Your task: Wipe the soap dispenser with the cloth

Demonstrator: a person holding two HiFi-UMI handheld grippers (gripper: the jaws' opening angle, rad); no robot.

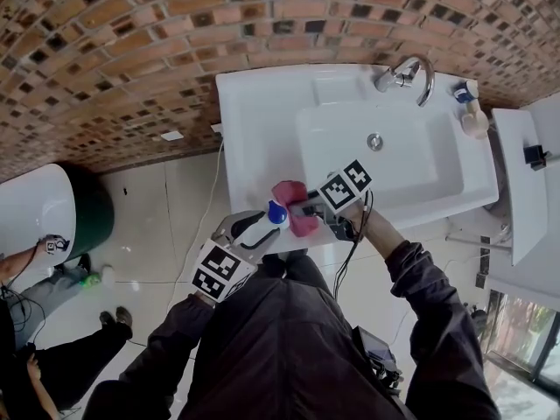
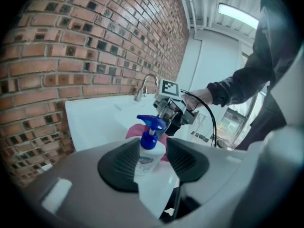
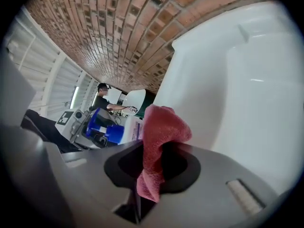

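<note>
My left gripper (image 2: 153,159) is shut on a white soap dispenser (image 2: 151,158) with a blue pump head (image 2: 151,123), held upright between the dark pads. In the head view the dispenser (image 1: 276,213) sits at the front edge of the white sink (image 1: 254,121), held by the left gripper (image 1: 262,226). My right gripper (image 3: 153,163) is shut on a pink cloth (image 3: 159,141) that bunches above the jaws and hangs below them. Seen from the head, the cloth (image 1: 296,206) lies right beside the dispenser, with the right gripper (image 1: 308,210) just behind it.
A chrome tap (image 1: 411,75) stands at the back of the basin (image 1: 385,160). A small bottle (image 1: 473,119) rests at the sink's right corner. A brick wall (image 1: 131,51) runs behind. A person (image 1: 52,322) is on the floor side at left, beside a white tub (image 1: 35,208).
</note>
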